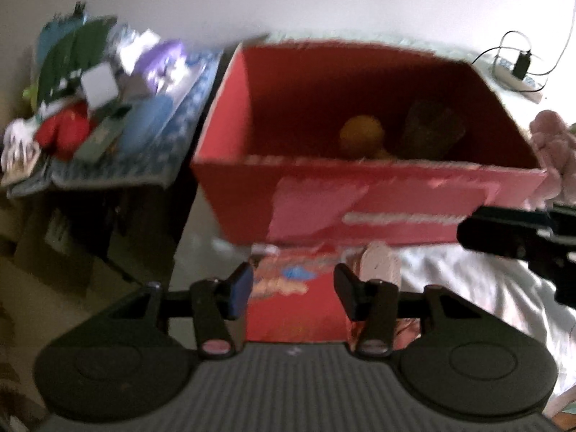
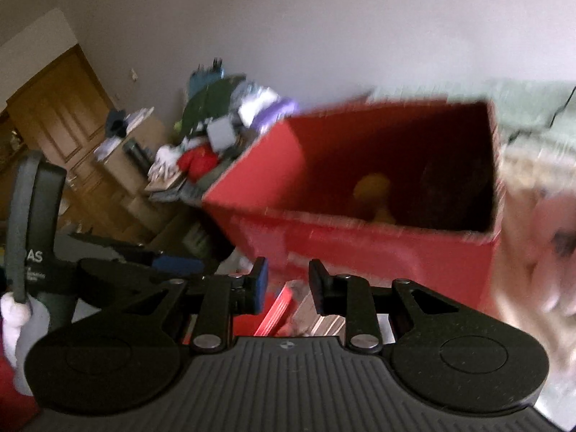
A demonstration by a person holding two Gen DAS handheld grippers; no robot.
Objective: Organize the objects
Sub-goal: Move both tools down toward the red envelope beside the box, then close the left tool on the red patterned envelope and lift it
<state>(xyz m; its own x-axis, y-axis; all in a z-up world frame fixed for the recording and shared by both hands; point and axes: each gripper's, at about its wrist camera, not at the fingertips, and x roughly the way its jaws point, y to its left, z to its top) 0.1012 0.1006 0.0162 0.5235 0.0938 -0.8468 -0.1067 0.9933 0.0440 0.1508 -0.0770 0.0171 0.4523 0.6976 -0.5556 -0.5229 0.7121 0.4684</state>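
**Red packet lined up before the box**

Red packet [image 1: 288, 298] sits between the left gripper [image 1: 291, 289] fingers, contact unclear through blur. Looks light, crinkly; pinch its edge. Beyond it, the red box [image 1: 360, 208]. Right gripper [image 2: 288, 284] part-open, empty.

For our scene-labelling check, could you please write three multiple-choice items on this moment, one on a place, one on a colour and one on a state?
1. Where is the yellow toy?
A. inside the red box
B. on the white bedding
C. on the cluttered side table

2. What colour is the soft toy beside the box's right end?
A. green
B. pink
C. blue

3. How do the jaws of the left gripper stand?
A. shut tight together
B. clamped on the yellow toy
C. apart

Answers: 1 A, it shows above the box's near wall, within the dark interior. 2 B, pale pink fur shows there. 3 C, a red packet shows through the gap.
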